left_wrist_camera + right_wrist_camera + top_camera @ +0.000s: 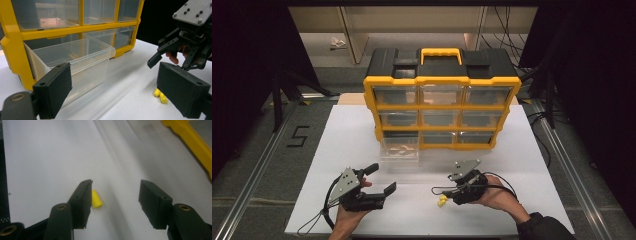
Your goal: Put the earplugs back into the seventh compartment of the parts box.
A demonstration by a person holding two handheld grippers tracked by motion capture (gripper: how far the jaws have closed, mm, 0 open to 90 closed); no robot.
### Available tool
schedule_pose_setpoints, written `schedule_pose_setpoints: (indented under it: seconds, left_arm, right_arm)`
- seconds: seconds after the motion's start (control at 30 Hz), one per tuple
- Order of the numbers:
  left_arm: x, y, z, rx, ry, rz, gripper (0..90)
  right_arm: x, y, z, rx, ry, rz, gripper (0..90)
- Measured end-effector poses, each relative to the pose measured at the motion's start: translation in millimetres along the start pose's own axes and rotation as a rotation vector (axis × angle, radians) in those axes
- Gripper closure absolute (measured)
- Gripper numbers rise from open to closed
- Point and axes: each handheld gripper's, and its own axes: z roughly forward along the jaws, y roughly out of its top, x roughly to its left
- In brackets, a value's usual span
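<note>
A white table (337, 145) seen from above, with a person's forearms coming in from the near edge, each hand holding a two-jaw gripper.

At the left, the left gripper (382, 179) rests low over the table with its jaws wide apart and nothing between them, pointing toward the middle.

Behind it, at the centre, stands a yellow and black organiser (441, 100) of clear drawers. Its bottom left drawer (399, 150) is pulled out toward the person and stands open; something pale lies inside, too blurred to name.

To the right, two small yellow plugs (442, 201) lie touching each other on the table, well apart from the drawer.

The right gripper (439, 191) hovers just over them, jaws part open and not gripping. In the right gripper view a plug (96, 199) sits tight against the inside of one jaw rather than midway between the two.

Likely risks: because the plug is off centre, closing jaws may push it sideways, roll it away or pinch only its tip, so it pops free. The neighbouring plug could be knocked aside or caught as well. A weak hold may drop the plug short of the drawer.
</note>
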Motion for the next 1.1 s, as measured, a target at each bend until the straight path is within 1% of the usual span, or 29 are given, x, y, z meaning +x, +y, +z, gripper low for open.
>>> schedule_pose_setpoints:
  seconds: [0.07,0.1,0.17,0.37,0.4,0.47,0.5,0.57,0.63,0.67,0.8,0.83,0.9,0.97,1.1]
  left_arm:
    - [0.1,0.1,-0.1,-0.002,0.0,-0.001,12.3]
    - [0.1,0.1,-0.1,-0.002,0.0,-0.001,12.4]
    - [0.0,0.1,0.0,-0.001,-0.001,-0.002,12.4]
    - [-0.6,-0.2,0.5,0.004,-0.002,0.001,12.5]
    - [-0.8,-0.2,0.9,0.003,-0.004,0.001,12.5]
    - [-1.0,-0.3,1.1,0.005,-0.004,0.001,12.5]
    - [-1.1,-0.4,1.1,0.007,-0.004,0.003,12.5]
    - [-1.1,-0.3,1.1,0.006,-0.004,0.003,12.5]
    - [-1.2,-0.4,1.3,0.009,-0.005,0.005,12.5]
    - [-1.3,-0.4,1.4,0.011,-0.005,0.006,12.5]
    - [-1.4,-0.5,1.5,0.012,-0.006,0.006,12.6]
    - [-1.5,-0.5,1.5,0.013,-0.006,0.006,12.5]
    - [-1.6,-0.6,1.8,0.014,-0.007,0.007,12.6]
    - [-2.0,-0.7,2.1,0.018,-0.008,0.008,12.6]
    - [-2.1,-0.6,2.3,0.018,-0.008,0.008,12.6]
  right_arm:
    - [-0.1,0.5,3.3,0.018,0.016,-0.008,46.6]
    - [-0.1,0.5,3.3,0.018,0.016,-0.008,46.6]
    - [0.2,0.1,6.7,0.041,0.024,-0.02,49.7]
    - [-0.2,-0.4,12.2,0.069,0.048,-0.03,55.1]
    - [0.1,-0.8,14.4,0.081,0.055,-0.033,57.7]
    - [0.2,-1.1,15.3,0.086,0.058,-0.037,58.7]
    - [0.8,-2.3,17.9,0.099,0.068,-0.042,62.2]
    - [0.6,-2.9,19.1,0.097,0.075,-0.042,63.5]
    - [0.9,-3.6,20.9,0.108,0.083,-0.036,65.9]
    - [1.3,-4.0,22.0,0.113,0.086,-0.041,68.7]
    - [2.1,-4.3,23.8,0.12,0.095,-0.046,72.1]
    - [1.8,-4.4,25.0,0.121,0.106,-0.042,75.4]
    - [1.8,-4.4,25.5,0.122,0.111,-0.041,76.5]
    - [2.8,-4.7,26.3,0.128,0.124,-0.04,81.1]
    - [2.5,-4.5,25.2,0.128,0.125,-0.041,83.6]
